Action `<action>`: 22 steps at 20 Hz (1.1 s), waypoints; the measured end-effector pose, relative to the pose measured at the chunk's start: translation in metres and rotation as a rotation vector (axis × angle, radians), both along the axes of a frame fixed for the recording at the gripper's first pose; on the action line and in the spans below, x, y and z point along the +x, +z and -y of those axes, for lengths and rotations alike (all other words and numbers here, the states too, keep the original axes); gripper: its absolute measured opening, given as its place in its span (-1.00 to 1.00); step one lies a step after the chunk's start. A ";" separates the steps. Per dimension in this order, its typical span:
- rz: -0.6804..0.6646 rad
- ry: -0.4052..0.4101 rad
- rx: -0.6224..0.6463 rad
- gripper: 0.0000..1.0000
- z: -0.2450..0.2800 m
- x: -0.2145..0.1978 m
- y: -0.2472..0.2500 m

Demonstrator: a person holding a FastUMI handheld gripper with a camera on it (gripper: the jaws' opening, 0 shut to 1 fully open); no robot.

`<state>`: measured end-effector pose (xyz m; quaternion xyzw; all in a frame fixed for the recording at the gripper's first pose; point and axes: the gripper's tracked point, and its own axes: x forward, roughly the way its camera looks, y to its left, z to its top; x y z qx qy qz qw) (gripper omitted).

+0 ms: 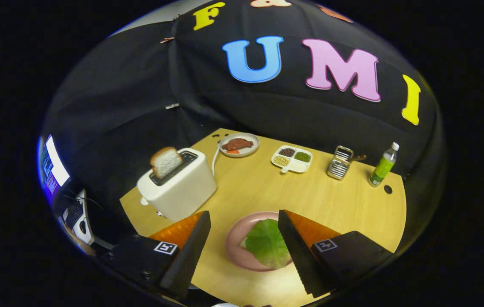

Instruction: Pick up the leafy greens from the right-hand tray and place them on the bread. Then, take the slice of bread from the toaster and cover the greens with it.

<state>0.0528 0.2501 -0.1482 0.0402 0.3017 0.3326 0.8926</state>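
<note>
A green leaf [267,243] lies flat on a pink plate [234,238] near the table's front edge. A thin pale edge peeks out at the leaf's left side; what lies under the leaf is hidden. My gripper [244,213] hangs above the plate, open, with nothing between its fingers. The right finger [297,247] covers the leaf's right part. A white toaster [184,189] stands ahead and to the left of the fingers. From its slot a slice of bread [166,162] sticks up, tilted.
Along the far side of the wooden table [352,204] stand a grey plate [254,141] with meat, a white compartment tray [293,169] of beans, a metal rack [340,163] and a green bottle [382,168]. A lit screen [54,166] sits off the table's left.
</note>
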 end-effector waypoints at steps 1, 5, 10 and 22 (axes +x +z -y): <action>0.011 0.030 0.027 0.98 -0.017 -0.005 0.014; 0.031 0.137 0.085 0.98 -0.085 -0.024 0.061; 0.015 0.145 0.114 0.98 -0.163 -0.025 0.080; -0.206 0.001 0.072 0.96 -0.288 0.035 -0.003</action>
